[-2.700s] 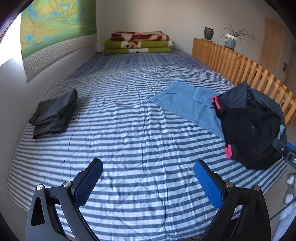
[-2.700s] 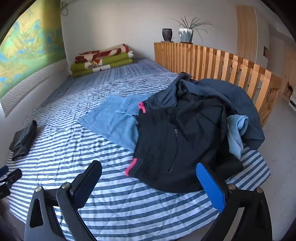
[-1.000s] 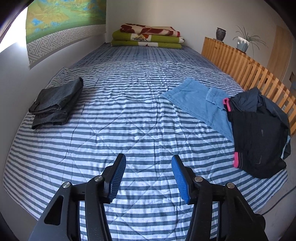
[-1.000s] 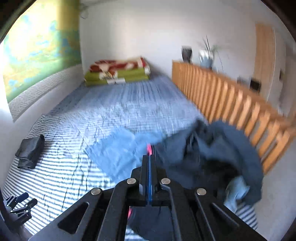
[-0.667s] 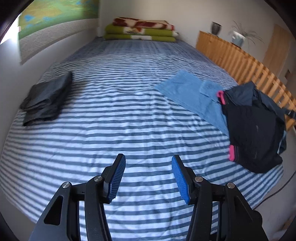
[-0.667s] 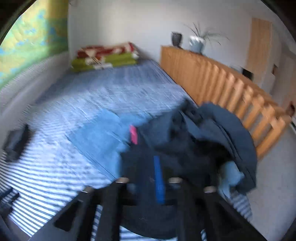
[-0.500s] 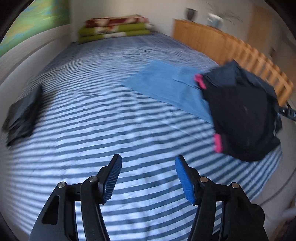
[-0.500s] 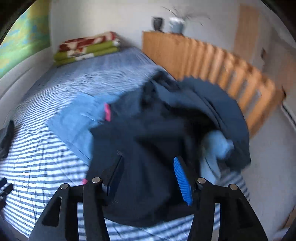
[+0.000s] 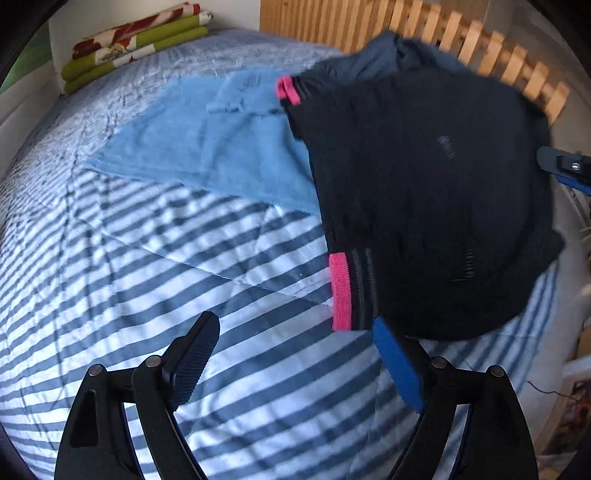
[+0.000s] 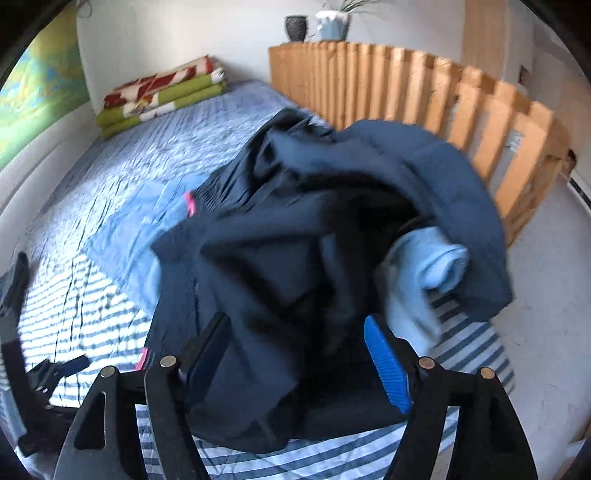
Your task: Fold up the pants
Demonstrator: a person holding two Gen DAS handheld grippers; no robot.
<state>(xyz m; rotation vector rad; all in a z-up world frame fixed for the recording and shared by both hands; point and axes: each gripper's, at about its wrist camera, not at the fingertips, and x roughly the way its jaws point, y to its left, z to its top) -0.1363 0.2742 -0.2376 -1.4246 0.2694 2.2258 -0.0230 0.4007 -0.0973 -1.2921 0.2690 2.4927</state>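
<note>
Black pants (image 9: 424,192) heaped on striped bed (image 9: 184,258), both claws opening, seemingly empty.

We note black pants (image 9: 424,192) with pink bands (image 9: 340,291), lying over a light blue garment (image 9: 207,147). The bedspread (image 9: 147,277) is striped grey-blue and white. Folded blankets (image 9: 129,40) are green, red and cream. The slatted rail (image 10: 424,96) is pale wood.

A bedroom in a home: a wide bed (image 9: 155,266) under a blue-and-white striped quilt, folded blankets (image 10: 162,96) stacked at its far end against a white wall, a wooden slatted railing (image 10: 424,96) along one side with potted plants (image 10: 332,22) on top, and clothes (image 10: 314,240) heaped on the quilt.
</note>
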